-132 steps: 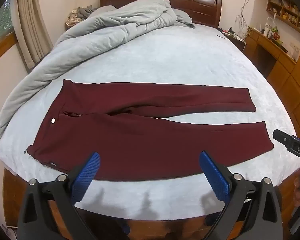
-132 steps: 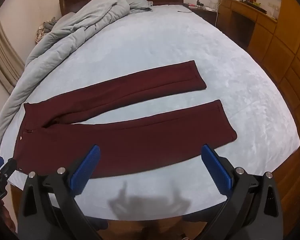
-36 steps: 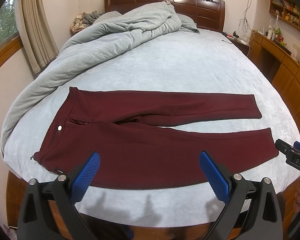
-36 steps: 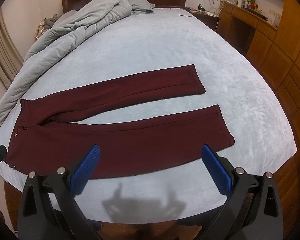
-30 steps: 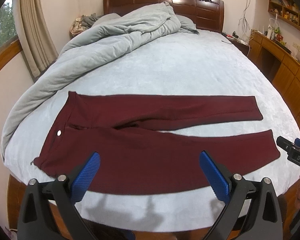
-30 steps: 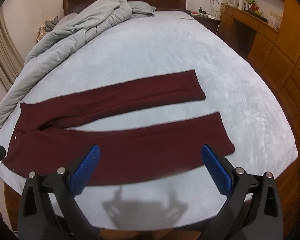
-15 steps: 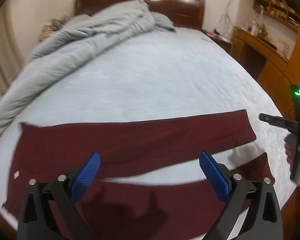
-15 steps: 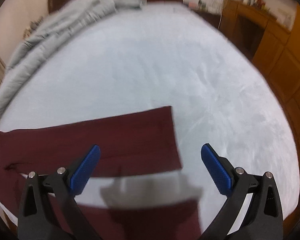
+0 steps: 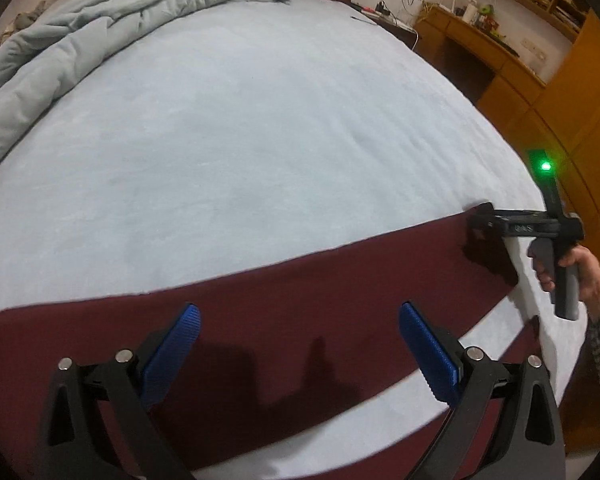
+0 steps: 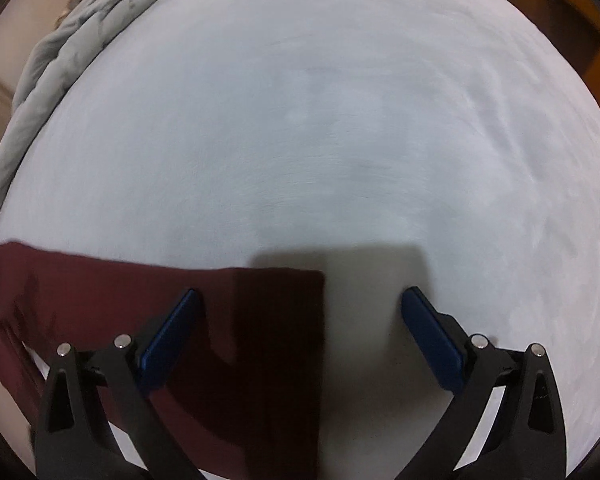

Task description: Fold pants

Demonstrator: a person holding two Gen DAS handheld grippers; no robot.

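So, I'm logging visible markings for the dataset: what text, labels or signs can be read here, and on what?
Right gripper: a short pale marking on its side bar, too blurred to read.
Shelf items: any labels are too small to read.
Pants: no text visible.

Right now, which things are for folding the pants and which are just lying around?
For the job:
pants
left gripper, open
right gripper, jaws closing over the leg end

Just lying about:
blanket
desk
bed sheet
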